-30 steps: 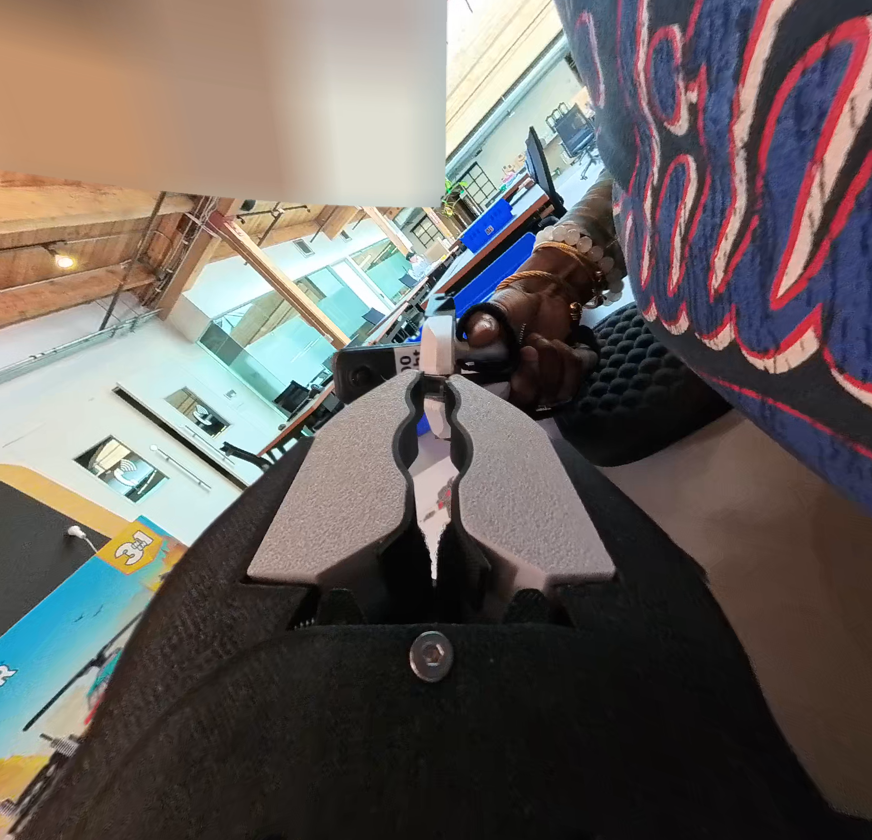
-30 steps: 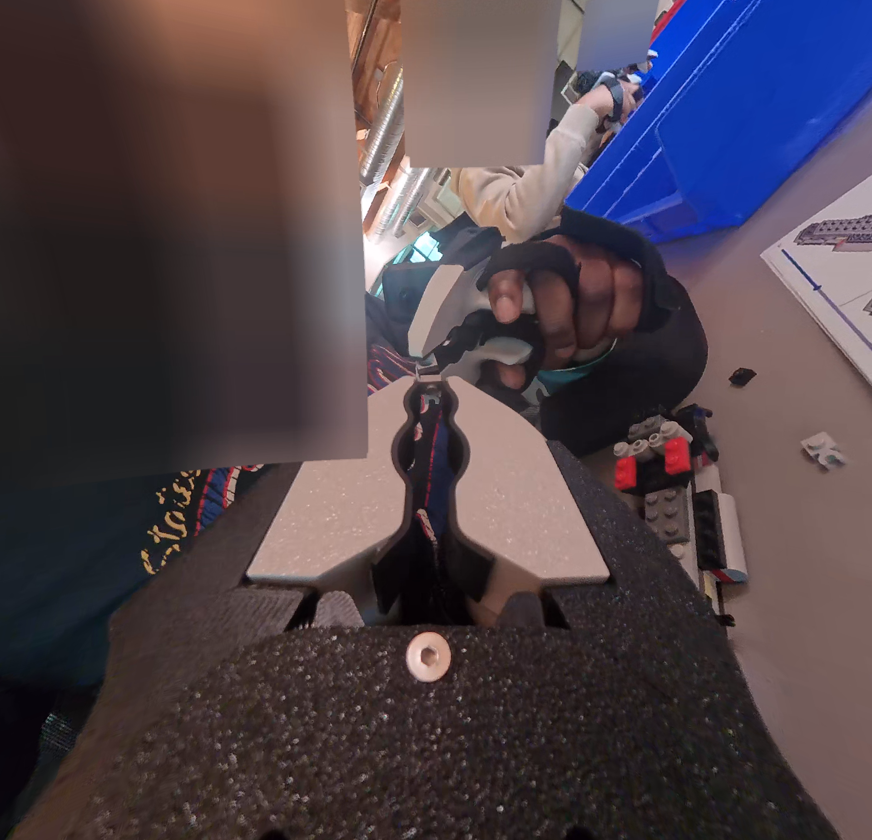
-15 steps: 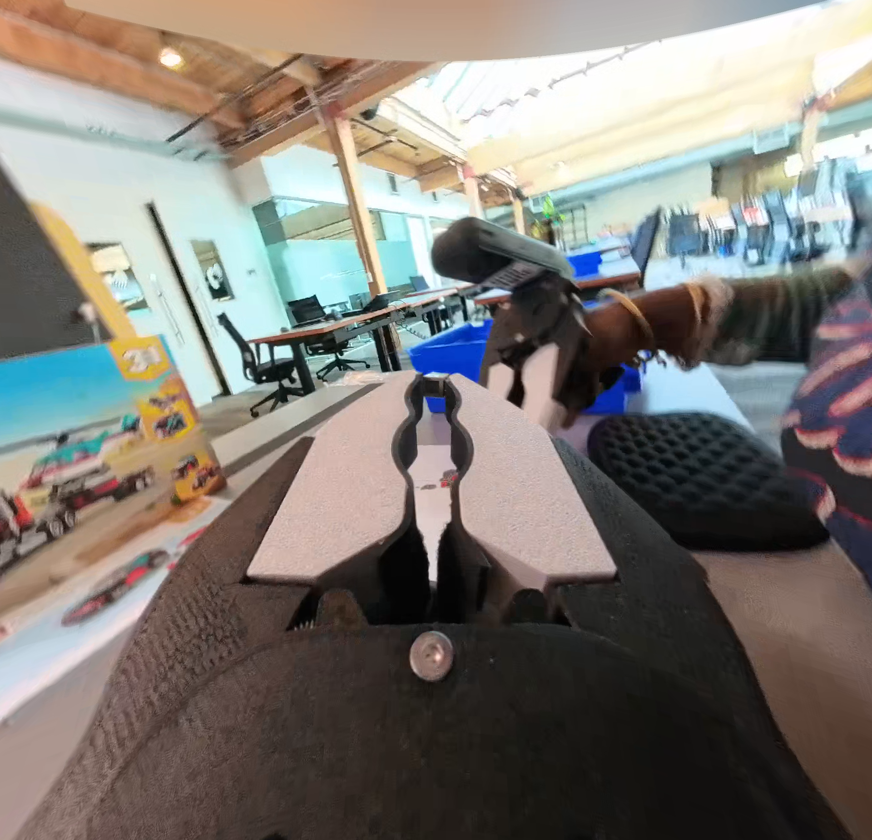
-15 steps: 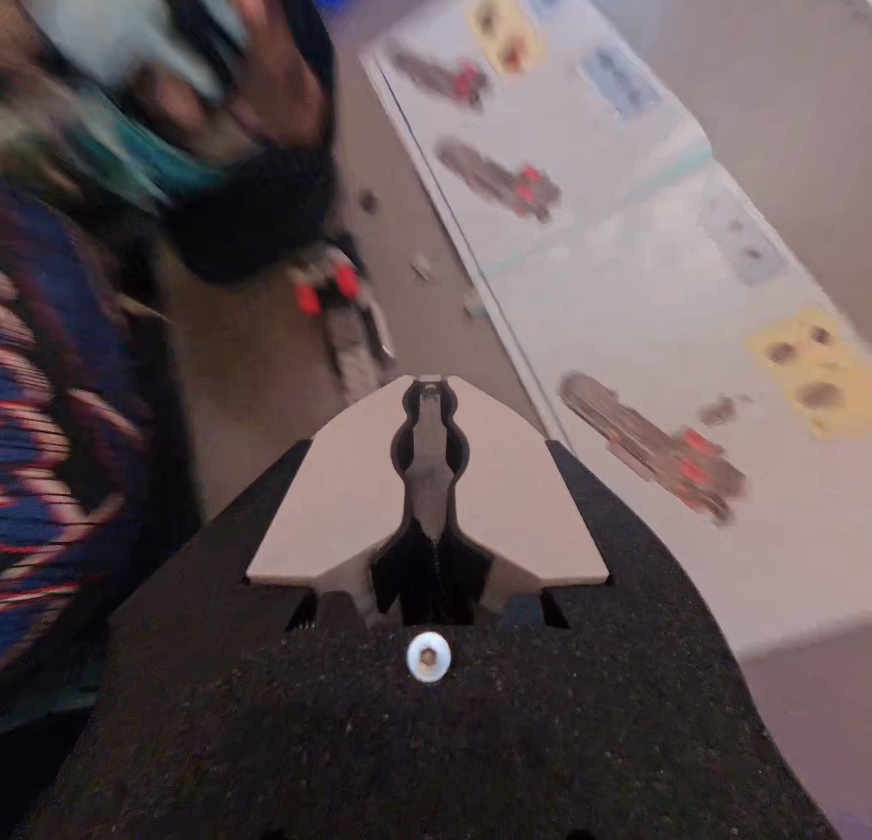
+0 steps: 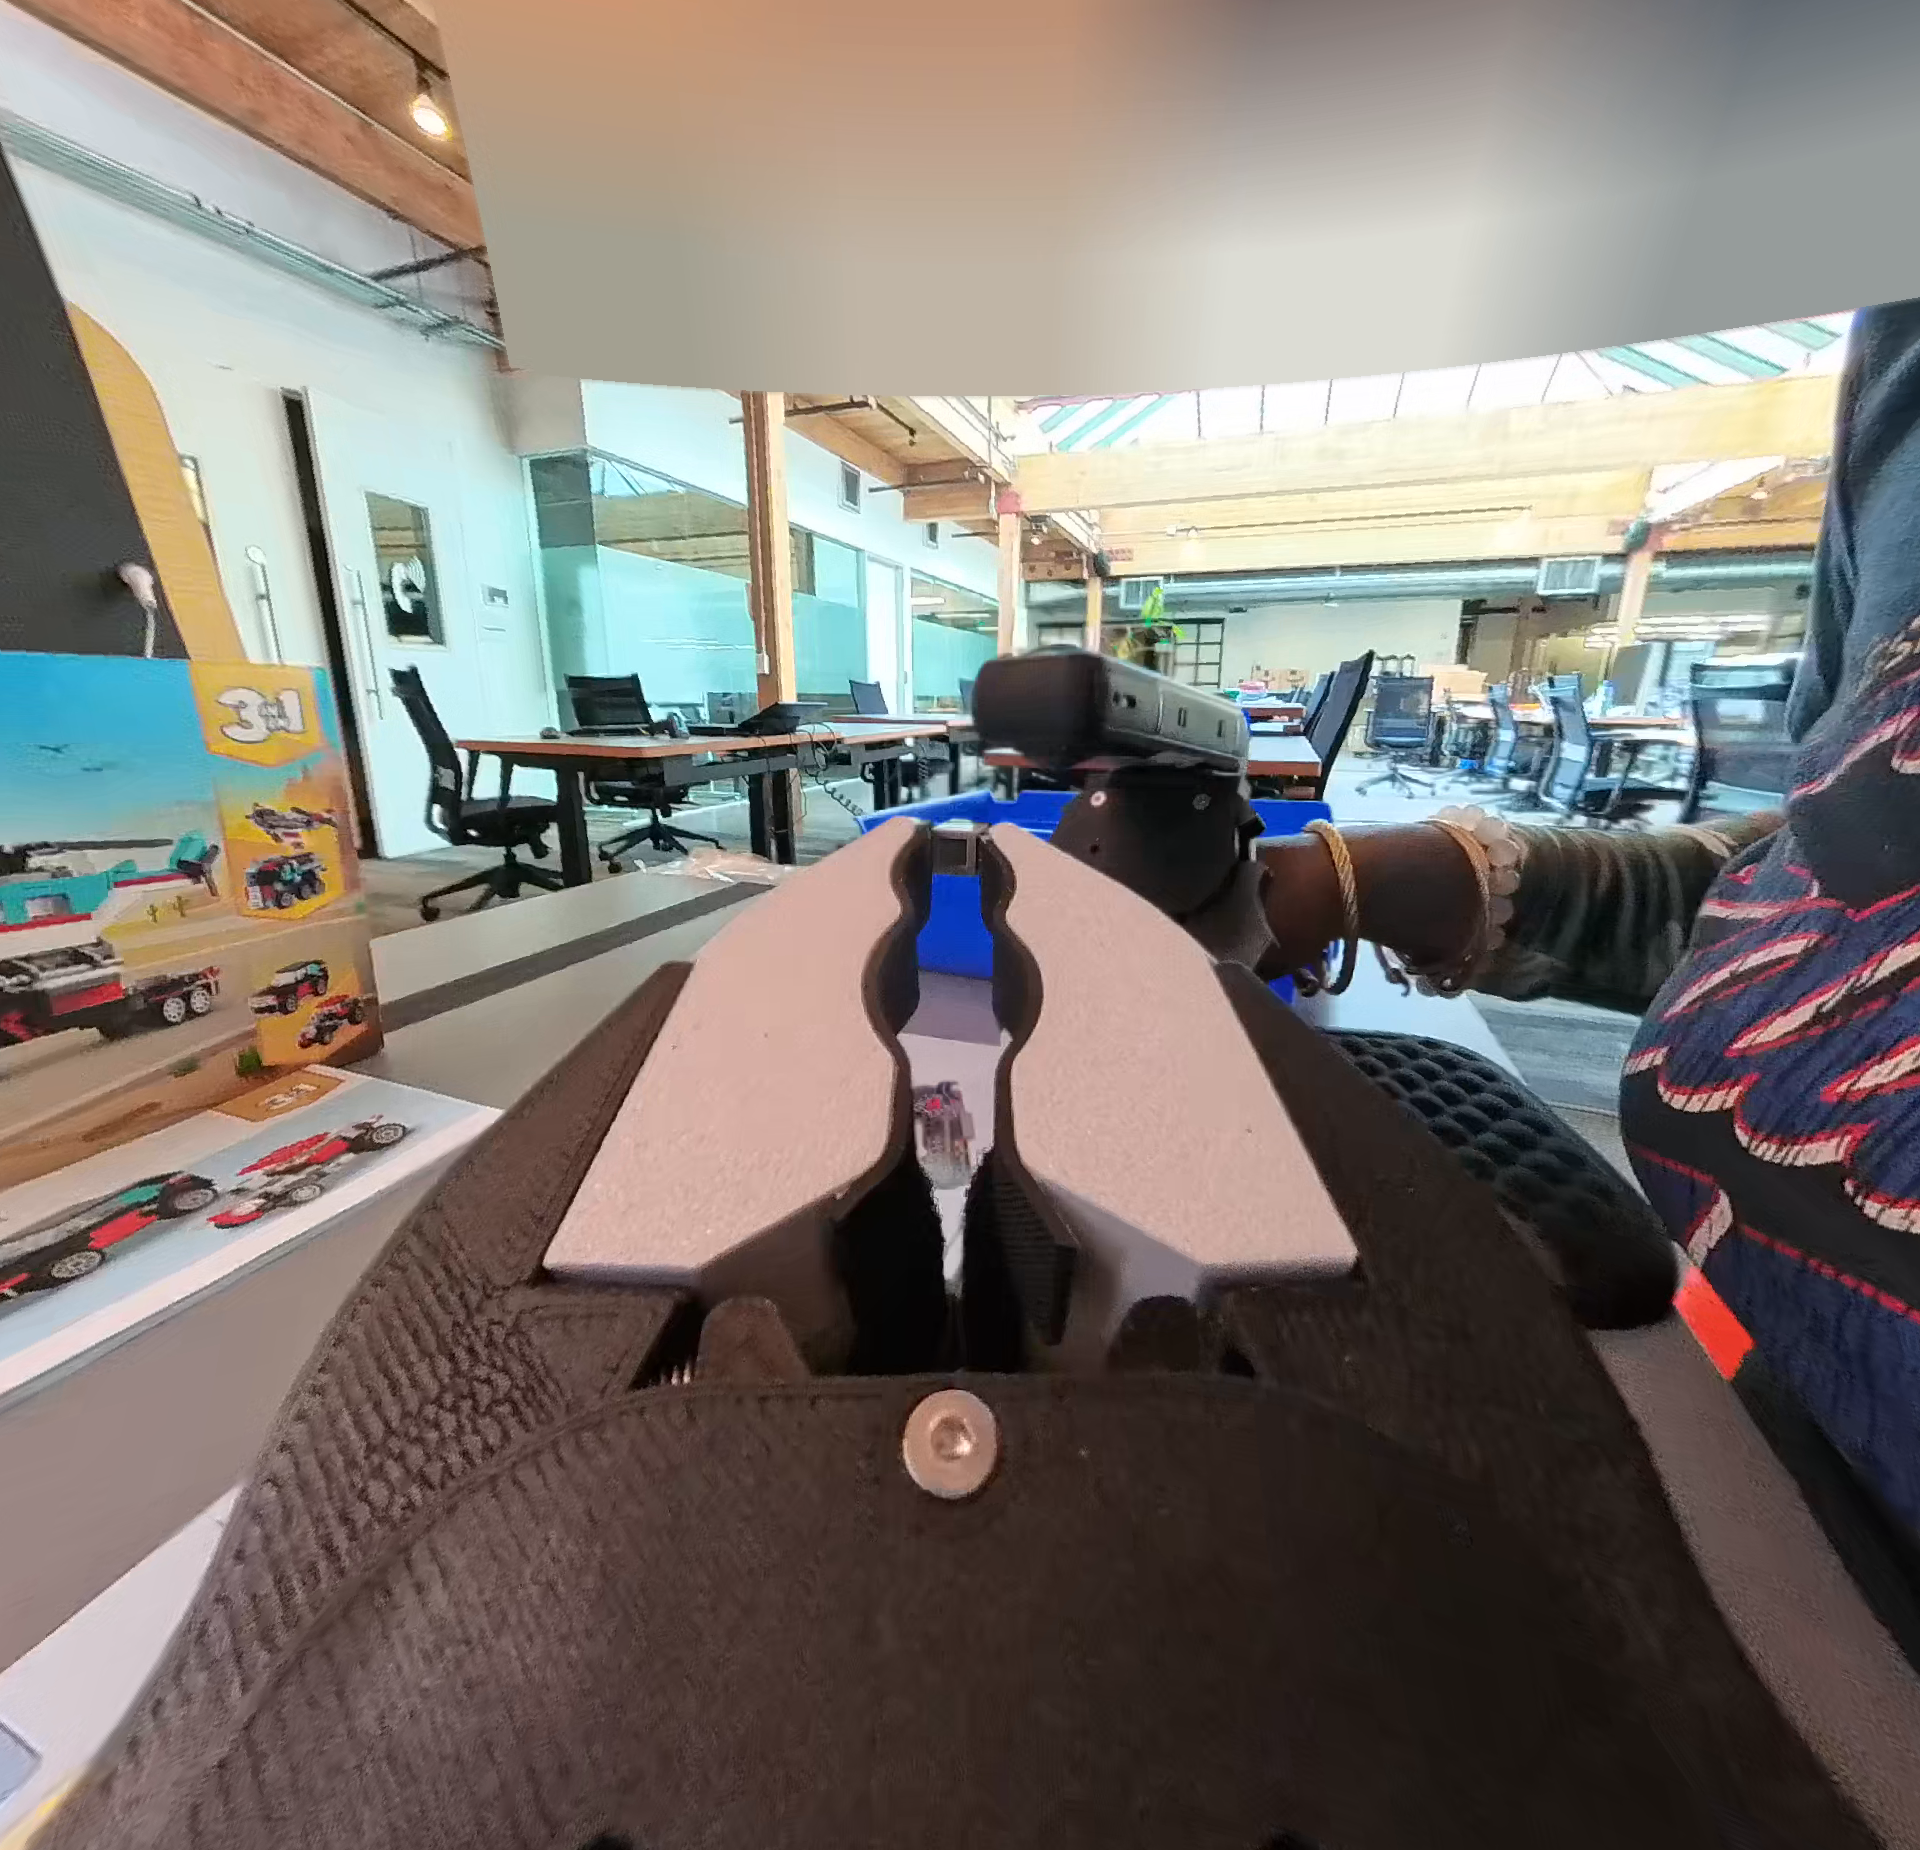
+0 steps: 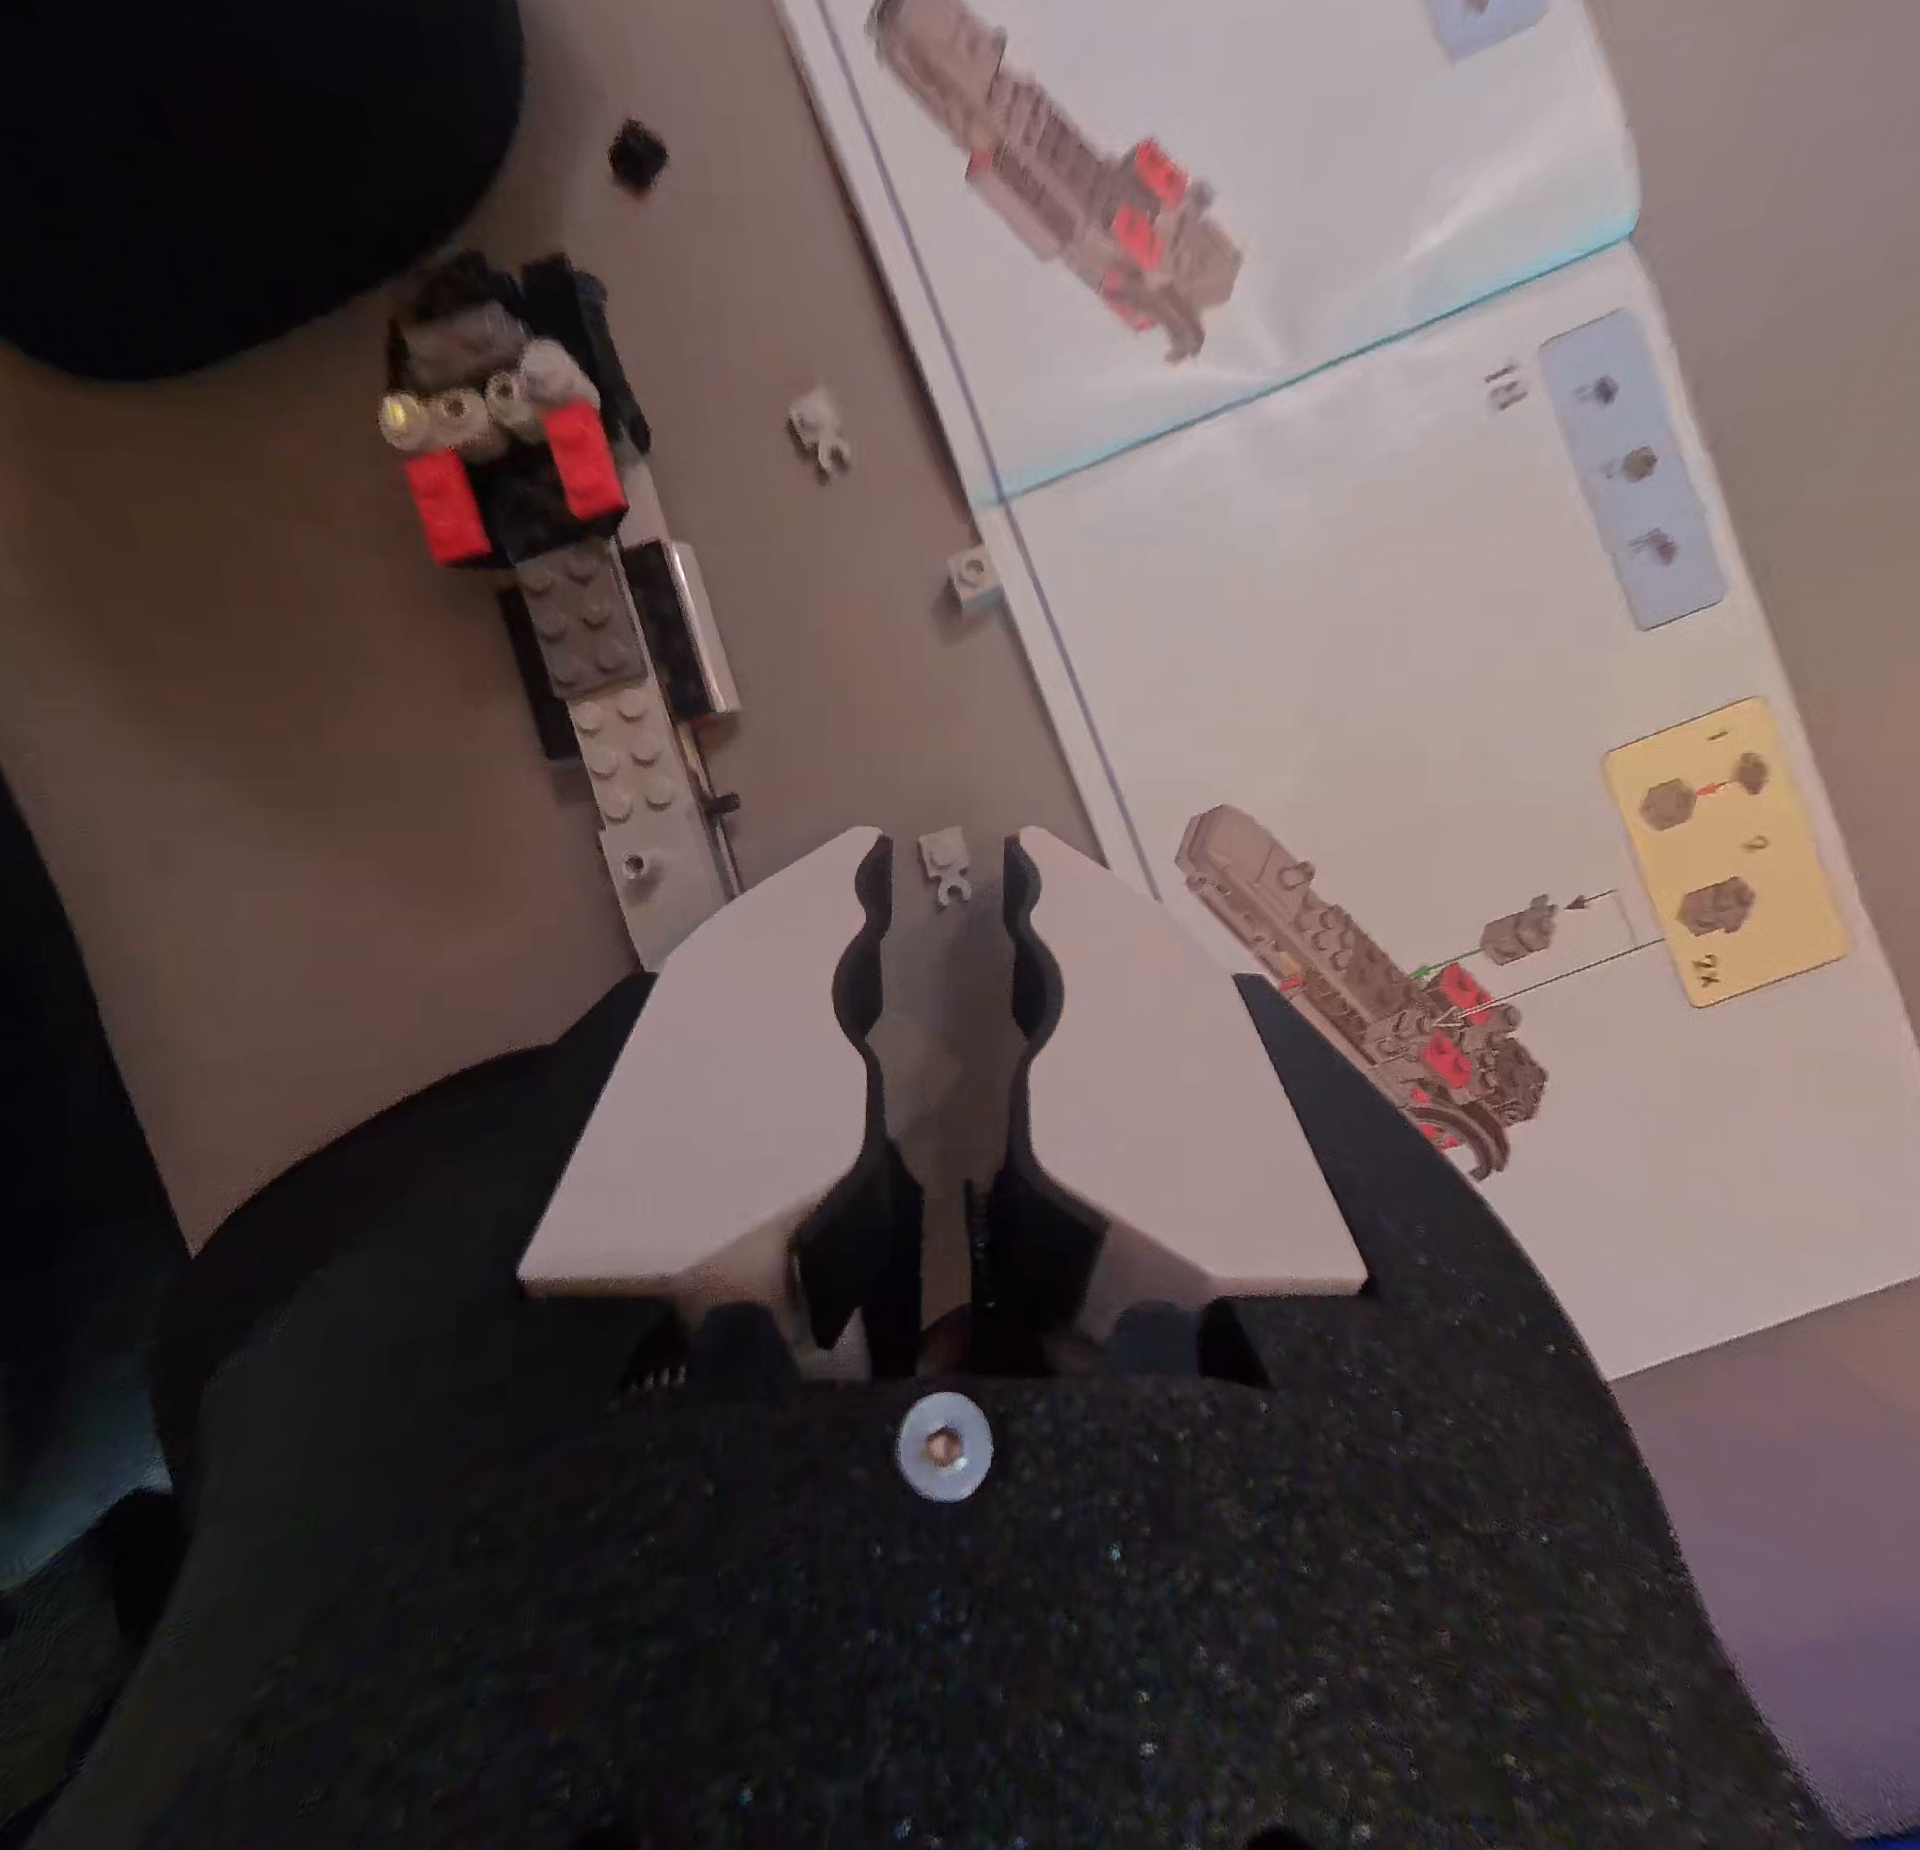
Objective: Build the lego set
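Beside the instruction booklet [image 6: 1351,574] my half-built truck chassis [image 6: 582,595] awaits loose pieces; right claw [image 6: 948,870] gapes over a grey clip plate [image 6: 945,863], left claw [image 5: 958,850] pinches a small dark brick [image 5: 958,851].

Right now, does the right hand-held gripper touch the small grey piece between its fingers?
Apart. The right wrist view shows the right hand-held gripper open, with bare table on both sides of the small grey piece.

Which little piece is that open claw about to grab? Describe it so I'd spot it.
Find the open instruction booklet on the grey table, then the long lego model beside it. Between them, framed by the right gripper, lies a light grey clip piece. Two similar grey bits lie farther away.
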Available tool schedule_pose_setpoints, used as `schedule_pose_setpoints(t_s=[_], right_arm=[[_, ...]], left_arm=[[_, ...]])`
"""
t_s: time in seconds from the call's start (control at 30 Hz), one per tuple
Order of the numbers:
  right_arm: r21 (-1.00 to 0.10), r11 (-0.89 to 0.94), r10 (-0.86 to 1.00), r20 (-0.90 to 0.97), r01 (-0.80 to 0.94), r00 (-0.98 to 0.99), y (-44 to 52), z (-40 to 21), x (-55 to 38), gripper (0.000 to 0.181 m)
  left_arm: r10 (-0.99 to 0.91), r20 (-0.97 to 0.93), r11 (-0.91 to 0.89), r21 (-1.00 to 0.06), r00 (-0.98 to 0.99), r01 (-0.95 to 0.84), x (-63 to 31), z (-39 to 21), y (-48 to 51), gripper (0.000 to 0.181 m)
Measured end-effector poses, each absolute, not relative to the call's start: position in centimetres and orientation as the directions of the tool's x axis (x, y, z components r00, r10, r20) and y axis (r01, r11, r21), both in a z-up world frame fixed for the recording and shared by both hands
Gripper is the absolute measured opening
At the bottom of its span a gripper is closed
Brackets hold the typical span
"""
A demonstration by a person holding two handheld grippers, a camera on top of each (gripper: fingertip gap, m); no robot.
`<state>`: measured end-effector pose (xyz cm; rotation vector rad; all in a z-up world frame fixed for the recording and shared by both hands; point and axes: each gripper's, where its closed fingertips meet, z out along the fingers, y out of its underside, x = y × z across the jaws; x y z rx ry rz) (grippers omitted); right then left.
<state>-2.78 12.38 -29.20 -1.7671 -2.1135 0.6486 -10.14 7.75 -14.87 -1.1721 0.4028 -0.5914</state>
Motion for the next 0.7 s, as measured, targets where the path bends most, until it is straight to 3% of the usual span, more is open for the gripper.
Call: schedule_pose_setpoints(t_s=[0.07,0.17,0.23,0.3,0.53,0.7], right_arm=[[-0.642,0.089,0.983,-0.066,0.762,-0.171,12.4,-27.2,-4.1,0.019],[-0.881,-0.125,0.925,-0.270,0.456,-0.268,9.6,-20.7,-7.1,0.018],[-0.903,-0.338,0.813,-0.422,0.267,-0.400,7.6,-16.4,-8.2,0.019],[-0.874,-0.440,0.729,-0.482,0.207,-0.486,6.5,-14.7,-8.9,0.020],[-0.954,-0.299,0.826,-0.264,0.009,-0.499,6.0,-13.6,-9.4,0.012],[-0.986,-0.167,0.856,-0.134,-0.021,-0.499,5.9,-13.7,-9.2,0.011]], left_arm=[[-0.617,-0.015,0.302,-0.928,0.787,0.219,-10.2,-14.5,7.5,0.008],[-0.632,-0.027,0.355,-0.899,0.775,0.258,-10.2,-13.6,6.8,0.008],[-0.648,-0.043,0.383,-0.881,0.761,0.276,-10.1,-13.2,6.4,0.008],[-0.663,-0.049,0.385,-0.878,0.747,0.285,-9.8,-13.1,6.1,0.008],[-0.668,-0.049,0.357,-0.896,0.743,0.262,-9.3,-13.7,6.3,0.008],[-0.703,-0.018,0.319,-0.901,0.711,0.293,-8.7,-13.9,6.3,0.008]])
